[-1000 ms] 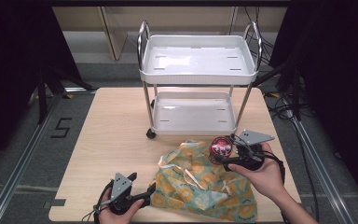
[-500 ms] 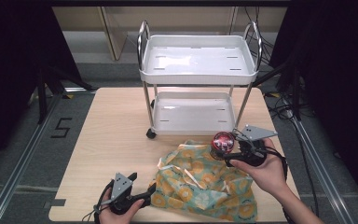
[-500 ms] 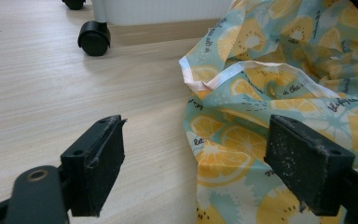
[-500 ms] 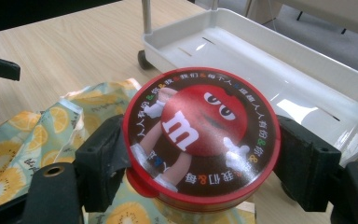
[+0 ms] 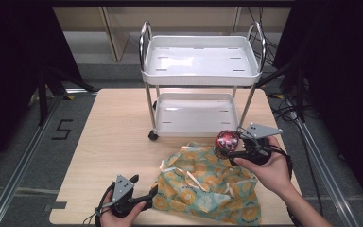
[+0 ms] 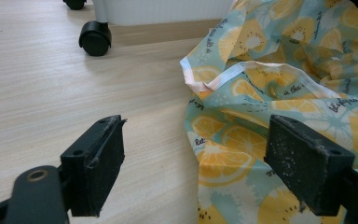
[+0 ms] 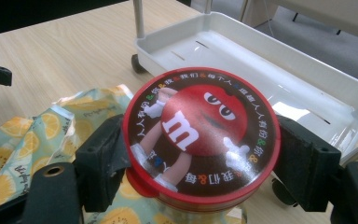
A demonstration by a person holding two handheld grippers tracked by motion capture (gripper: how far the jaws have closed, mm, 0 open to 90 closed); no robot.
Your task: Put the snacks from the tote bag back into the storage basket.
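- The jaws of the right gripper (image 7: 200, 163) are pressing on both sides of a round red candy tin (image 7: 200, 140), one pad on its left edge and one on its right, so the tin is clamped with its lid facing up.
- I think the hold across the widest part is chosen so that the tin is not tipping while it is being carried.
- The tin is hanging in the air, above the far edge of the fruit-print bag (image 5: 208, 187) and just in front of the lower tray (image 5: 196, 113) of the white cart (image 5: 201, 61).
- Judging from this, the tin is going from the bag toward the cart, and the lower tray is the nearest place for it.
- The jaws of the left gripper (image 6: 200, 172) are standing wide apart, with nothing pressed between them; one pad is over bare table (image 6: 51, 93), the other is over the edge of the bag.
- They are lying low at the bag's near corner, probably so that they are ready to pin or pull the cloth when needed.
- The bag is lying crumpled and flat on the table, its white-edged handle (image 6: 256, 70) turned up toward the cart's wheel (image 6: 94, 37).
- The person's right hand (image 5: 269, 165) is holding its gripper level; the left hand (image 5: 120, 215) is resting at the table's near edge.
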